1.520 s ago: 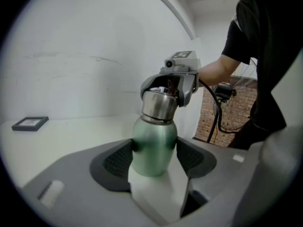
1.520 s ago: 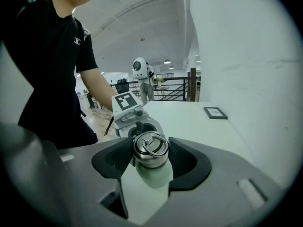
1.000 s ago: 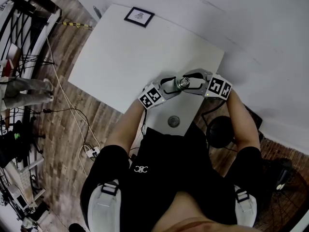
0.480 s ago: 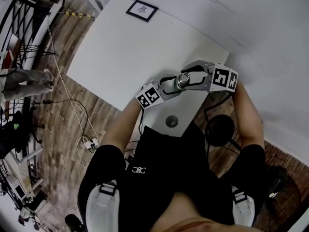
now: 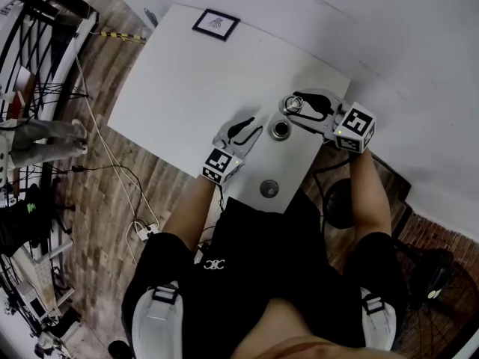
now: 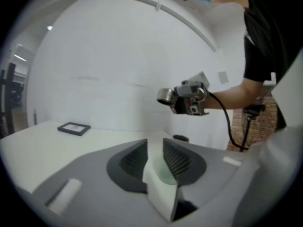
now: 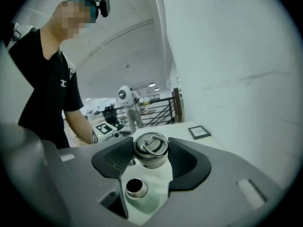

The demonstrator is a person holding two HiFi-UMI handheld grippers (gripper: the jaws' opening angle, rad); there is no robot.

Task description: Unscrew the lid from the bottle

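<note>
While the bottle [image 5: 281, 130] stands upright and uncapped on the white table [image 5: 187, 81], just right of the middle of the head view, its metal lid [image 7: 150, 151] is held clear of it. The lid is clamped between the two pads of the right gripper [image 7: 150, 143]. In the right gripper view the lid, topped by a ring handle, is gripped at its sides. The bottle's open mouth is seen below it, toward the lower middle of that frame. The left gripper [image 6: 155, 144] is seen just left of the bottle in the head view, apart from it. Its jaws have just been closing, and only a narrow gap is seen between them, with nothing in it but the table surface beyond. A framed card [image 5: 215, 25] is seen near the table's far edge, in the upper middle of the head view.
</note>
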